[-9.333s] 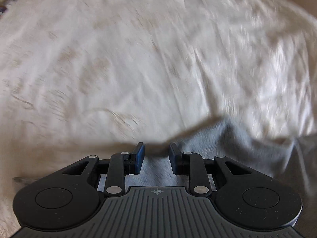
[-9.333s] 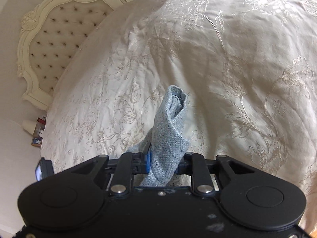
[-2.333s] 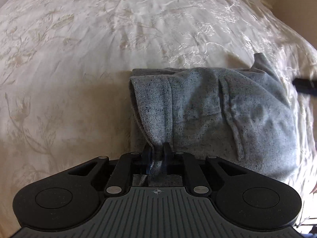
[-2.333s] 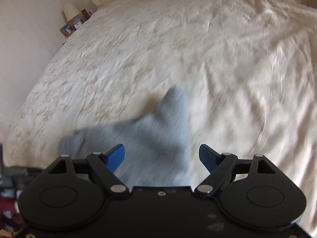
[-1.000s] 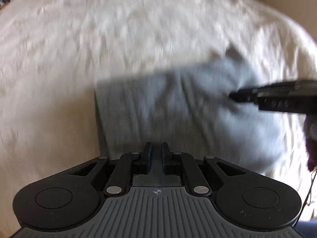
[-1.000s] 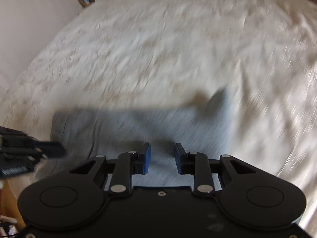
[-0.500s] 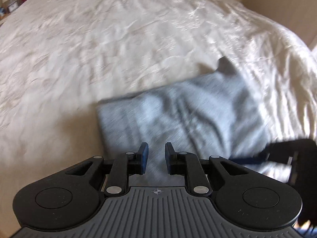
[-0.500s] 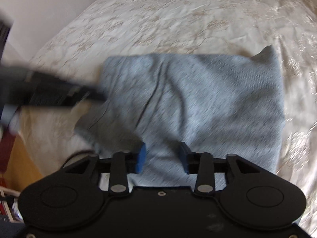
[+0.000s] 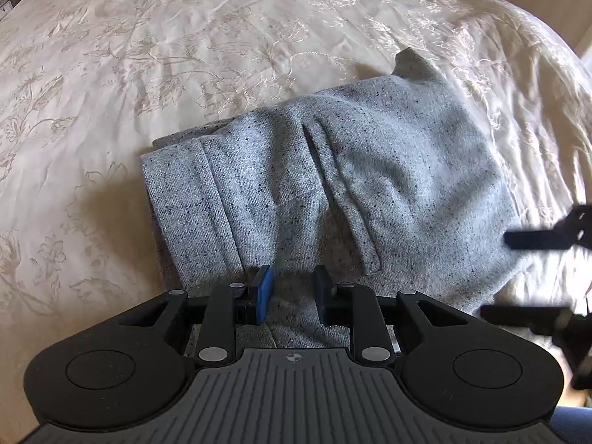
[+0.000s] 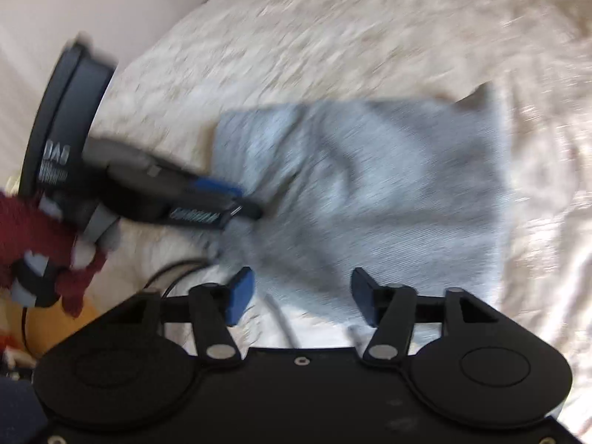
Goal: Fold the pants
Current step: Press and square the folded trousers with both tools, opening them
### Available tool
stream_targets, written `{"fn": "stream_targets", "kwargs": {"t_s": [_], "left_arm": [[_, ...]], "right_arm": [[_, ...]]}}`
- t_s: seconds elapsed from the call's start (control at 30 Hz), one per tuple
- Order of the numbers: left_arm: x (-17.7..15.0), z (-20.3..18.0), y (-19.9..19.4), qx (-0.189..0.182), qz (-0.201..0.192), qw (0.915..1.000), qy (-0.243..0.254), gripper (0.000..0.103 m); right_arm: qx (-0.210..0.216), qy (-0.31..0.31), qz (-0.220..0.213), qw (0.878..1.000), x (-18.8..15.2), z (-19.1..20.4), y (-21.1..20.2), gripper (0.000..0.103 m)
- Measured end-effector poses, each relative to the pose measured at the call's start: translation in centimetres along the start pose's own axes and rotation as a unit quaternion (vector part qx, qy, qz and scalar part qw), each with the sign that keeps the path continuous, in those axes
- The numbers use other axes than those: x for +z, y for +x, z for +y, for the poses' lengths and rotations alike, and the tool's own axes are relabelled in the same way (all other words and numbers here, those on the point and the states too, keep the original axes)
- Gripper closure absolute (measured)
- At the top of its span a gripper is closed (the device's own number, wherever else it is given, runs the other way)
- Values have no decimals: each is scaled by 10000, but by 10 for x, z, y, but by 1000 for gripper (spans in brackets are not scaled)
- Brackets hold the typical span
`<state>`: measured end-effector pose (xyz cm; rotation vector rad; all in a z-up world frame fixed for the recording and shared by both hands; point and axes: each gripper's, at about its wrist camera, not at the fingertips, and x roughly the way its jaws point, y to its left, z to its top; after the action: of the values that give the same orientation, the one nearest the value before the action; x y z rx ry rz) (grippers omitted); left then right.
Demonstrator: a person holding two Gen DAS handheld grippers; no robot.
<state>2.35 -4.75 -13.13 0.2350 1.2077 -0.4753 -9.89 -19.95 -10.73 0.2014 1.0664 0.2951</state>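
Note:
The grey speckled pants (image 9: 333,185) lie folded into a compact bundle on the cream bedspread (image 9: 148,55). My left gripper (image 9: 290,292) hovers over the bundle's near edge, jaws a little apart and holding nothing. My right gripper (image 10: 301,298) is open and empty over the near edge of the pants (image 10: 370,192). The right gripper's fingers (image 9: 536,238) enter the left wrist view from the right. The left gripper (image 10: 236,203) shows in the blurred right wrist view at the bundle's left side.
The embroidered bedspread (image 10: 370,37) spreads all around the bundle. A hand in a dark red sleeve (image 10: 22,229) holds the left gripper. A black cable (image 10: 177,273) and floor clutter sit at the bed's edge, lower left in the right wrist view.
Both grippers have opened wider over the bundle's near edge; the left had let go of the fold earlier. The right gripper has pulled back a little. The pants stay folded.

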Motion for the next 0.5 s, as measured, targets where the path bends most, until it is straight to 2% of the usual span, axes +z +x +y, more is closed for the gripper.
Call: {"fn": "stream_targets", "kwargs": {"t_s": [0.1, 0.2, 0.33, 0.5], "left_arm": [[1, -1, 4, 50, 11, 10000, -52, 80], [-1, -1, 6, 53, 17, 10000, -80, 79], [0, 1, 8, 54, 29, 9997, -219, 78], [3, 1, 10, 89, 72, 9990, -442, 78]], "right_arm": [[-283, 383, 60, 9988, -1, -27, 2, 32], [-631, 427, 529, 9957, -9, -50, 21, 32], [-490, 502, 587, 9958, -11, -58, 16, 31], [-327, 569, 386, 9971, -7, -65, 2, 23]]}}
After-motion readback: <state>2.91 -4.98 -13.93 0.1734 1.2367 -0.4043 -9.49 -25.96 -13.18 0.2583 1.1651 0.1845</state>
